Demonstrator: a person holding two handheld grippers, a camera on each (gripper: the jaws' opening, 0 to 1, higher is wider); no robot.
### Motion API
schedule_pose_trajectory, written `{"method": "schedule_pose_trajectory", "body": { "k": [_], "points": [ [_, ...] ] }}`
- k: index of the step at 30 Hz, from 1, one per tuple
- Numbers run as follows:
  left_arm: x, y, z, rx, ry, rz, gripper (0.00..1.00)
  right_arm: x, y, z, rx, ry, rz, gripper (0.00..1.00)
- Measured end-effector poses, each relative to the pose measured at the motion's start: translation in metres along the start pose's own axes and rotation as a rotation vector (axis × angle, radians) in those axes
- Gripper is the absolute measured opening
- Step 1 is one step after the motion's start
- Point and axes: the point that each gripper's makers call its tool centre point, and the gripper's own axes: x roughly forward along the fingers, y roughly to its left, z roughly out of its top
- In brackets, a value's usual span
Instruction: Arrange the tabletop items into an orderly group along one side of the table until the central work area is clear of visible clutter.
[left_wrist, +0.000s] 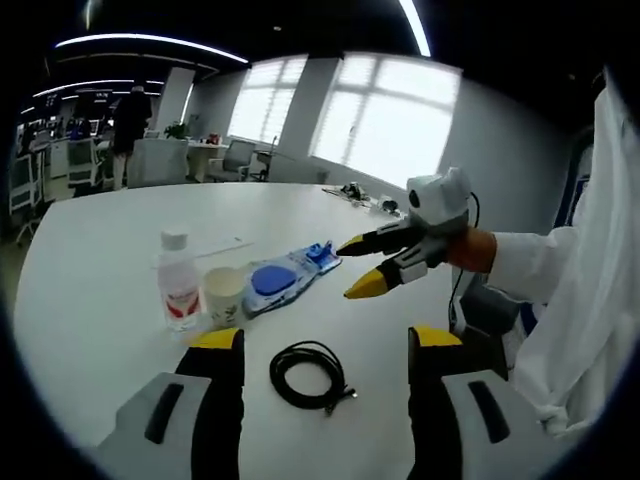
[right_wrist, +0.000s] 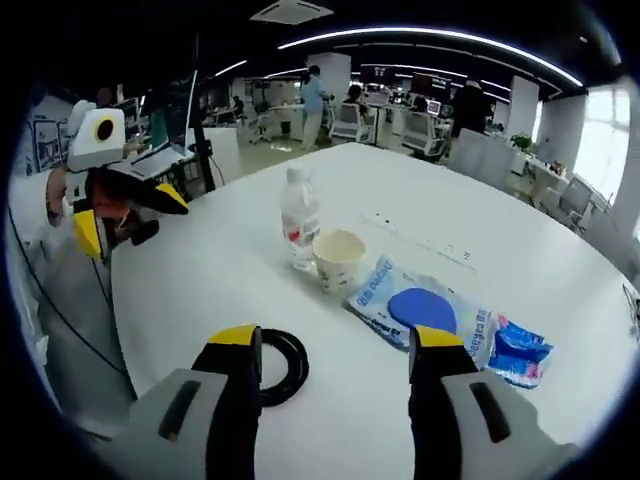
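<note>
Coiled black cable (left_wrist: 312, 374) lies on the white table (left_wrist: 90, 290) just ahead of the left gripper (left_wrist: 326, 340), jaws apart. Bottle (left_wrist: 176, 279), cup (left_wrist: 225, 295) and blue packet (left_wrist: 287, 277) cluster beyond. Right gripper (right_wrist: 336, 336) hovers, jaws apart, empty.

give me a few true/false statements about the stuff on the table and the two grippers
1. The paper cup stands upright right beside the water bottle. True.
2. The black cable is stretched out straight across the table. False: it lies coiled in a loop.
3. The left gripper is open, holding nothing. True.
4. The blue packet lies on top of the cable. False: it lies flat on the white table, apart from the cable.
5. The right gripper is shut on the bottle. False: its fingers are apart and empty.
</note>
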Motion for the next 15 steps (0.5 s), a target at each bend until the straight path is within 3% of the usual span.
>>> {"method": "schedule_pose_trajectory", "body": {
  "k": [6,15],
  "points": [
    [0.01,0.004,-0.009,-0.006,0.021,0.022,0.67,0.015,0.012,-0.029,0.043,0.049,0.0,0.58],
    [0.023,0.015,-0.028,-0.019,0.071,0.071,0.66,0.04,0.029,-0.052,0.09,0.11,-0.016,0.52]
  ]
}}
